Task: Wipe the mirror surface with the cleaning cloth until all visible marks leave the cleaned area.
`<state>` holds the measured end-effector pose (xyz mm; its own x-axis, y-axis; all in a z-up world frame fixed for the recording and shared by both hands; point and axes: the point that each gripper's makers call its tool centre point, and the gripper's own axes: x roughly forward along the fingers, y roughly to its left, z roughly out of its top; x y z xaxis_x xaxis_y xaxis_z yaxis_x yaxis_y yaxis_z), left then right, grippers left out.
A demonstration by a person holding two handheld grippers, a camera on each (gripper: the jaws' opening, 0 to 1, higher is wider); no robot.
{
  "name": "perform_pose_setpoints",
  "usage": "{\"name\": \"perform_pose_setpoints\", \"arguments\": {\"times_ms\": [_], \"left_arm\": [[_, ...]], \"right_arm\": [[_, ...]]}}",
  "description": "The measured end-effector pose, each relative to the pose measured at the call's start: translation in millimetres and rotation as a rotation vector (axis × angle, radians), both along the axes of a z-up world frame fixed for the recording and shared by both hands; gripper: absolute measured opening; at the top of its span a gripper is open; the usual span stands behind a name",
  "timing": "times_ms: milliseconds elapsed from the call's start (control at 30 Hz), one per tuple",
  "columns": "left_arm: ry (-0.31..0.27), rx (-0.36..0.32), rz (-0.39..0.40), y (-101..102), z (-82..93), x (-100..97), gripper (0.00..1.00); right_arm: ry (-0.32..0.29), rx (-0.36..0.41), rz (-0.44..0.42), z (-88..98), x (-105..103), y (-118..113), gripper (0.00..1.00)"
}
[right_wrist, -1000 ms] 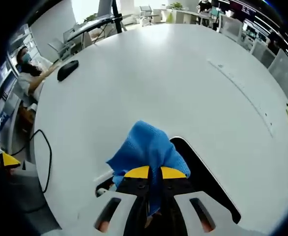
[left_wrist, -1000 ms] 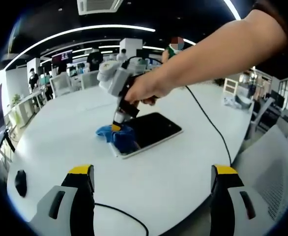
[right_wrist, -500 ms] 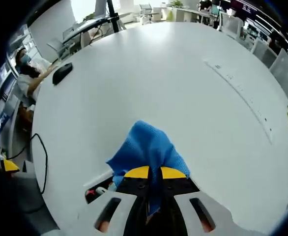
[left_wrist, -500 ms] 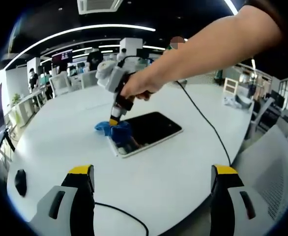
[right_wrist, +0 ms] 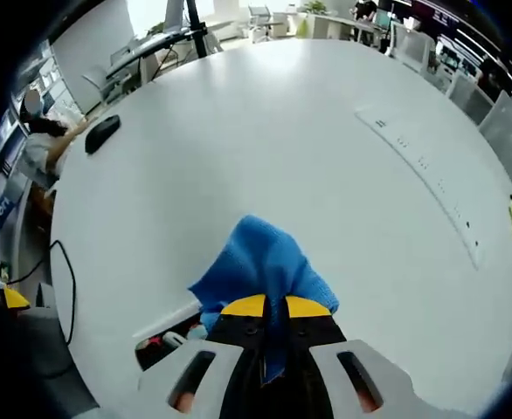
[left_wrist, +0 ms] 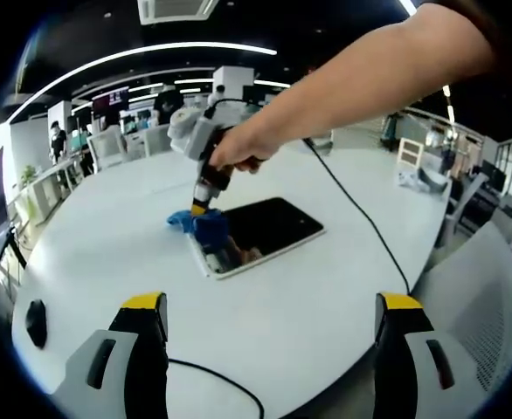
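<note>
Rectangular mirror (left_wrist: pixel 258 234) with a pale frame, lying flat on the round white table (left_wrist: pixel 326 297), its dark glass reflecting the ceiling; near corner showing some reflected clutter, any marks too small to tell. Blue cleaning cloth (left_wrist: pixel 203 226), bunched and crumpled, pressed down onto the mirror's far-left corner, partly spilling over the frame onto the tabletop. Seen close in the right gripper view, cloth (right_wrist: pixel 258 262) folded into a peak, pinched between the yellow-tipped jaws of the right gripper (right_wrist: pixel 266 306), jaws pressed together on the fabric, a sliver of mirror (right_wrist: pixel 164 339) at lower left. In the left gripper view, right gripper (left_wrist: pixel 198 208) tilted steeply downward, held in a hand (left_wrist: pixel 238 150) with bare forearm reaching in from the upper right, a black cable (left_wrist: pixel 361 218) trailing off toward the table edge. Left gripper (left_wrist: pixel 273 305) hanging well back from the mirror, jaws spread wide, holding nothing. Broad bare tabletop on every side of the mirror; a black computer mouse (left_wrist: pixel 37 322) near the left rim, well apart; another cable (left_wrist: pixel 217 380) across the near edge.
</note>
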<state>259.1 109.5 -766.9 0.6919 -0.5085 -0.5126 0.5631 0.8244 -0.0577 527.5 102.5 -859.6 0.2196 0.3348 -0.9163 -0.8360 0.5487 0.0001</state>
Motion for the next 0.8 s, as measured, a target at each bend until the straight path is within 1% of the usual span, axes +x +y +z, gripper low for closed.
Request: {"name": "perform_pose_setpoints", "arguments": {"times_ms": [100, 133, 200, 333, 400, 567, 700, 800], "left_arm": [[0.002, 0.003, -0.002, -0.2, -0.7, 0.0, 0.99], [0.003, 0.003, -0.001, -0.1, -1.0, 0.1, 0.99], [0.004, 0.004, 0.000, 0.3, -1.2, 0.3, 0.99], [0.004, 0.004, 0.003, 0.8, -0.4, 1.0, 0.99], [0.002, 0.004, 0.005, 0.8, 0.3, 1.4, 0.99], [0.002, 0.004, 0.006, 0.9, 0.3, 2.5, 0.99], [0.003, 0.004, 0.005, 0.6, -0.3, 3.1, 0.99], [0.005, 0.005, 0.003, -0.2, -1.3, 2.7, 0.99]], "right_arm": [[-0.005, -0.003, 0.003, -1.1, 7.8, -0.2, 0.02], [0.007, -0.002, -0.005, -0.8, 6.1, -0.2, 0.02], [0.004, -0.006, 0.004, -0.5, 4.8, -0.4, 0.02], [-0.018, -0.013, 0.027, -0.4, 6.7, 0.8, 0.02], [-0.033, -0.012, 0.036, -1.4, 11.6, 1.4, 0.02], [-0.050, -0.010, 0.055, -1.3, 14.3, 0.3, 0.02], [-0.068, -0.019, 0.076, 3.6, 3.5, -6.3, 0.02], [-0.074, -0.024, 0.081, 4.3, 3.3, -11.1, 0.02]]}}
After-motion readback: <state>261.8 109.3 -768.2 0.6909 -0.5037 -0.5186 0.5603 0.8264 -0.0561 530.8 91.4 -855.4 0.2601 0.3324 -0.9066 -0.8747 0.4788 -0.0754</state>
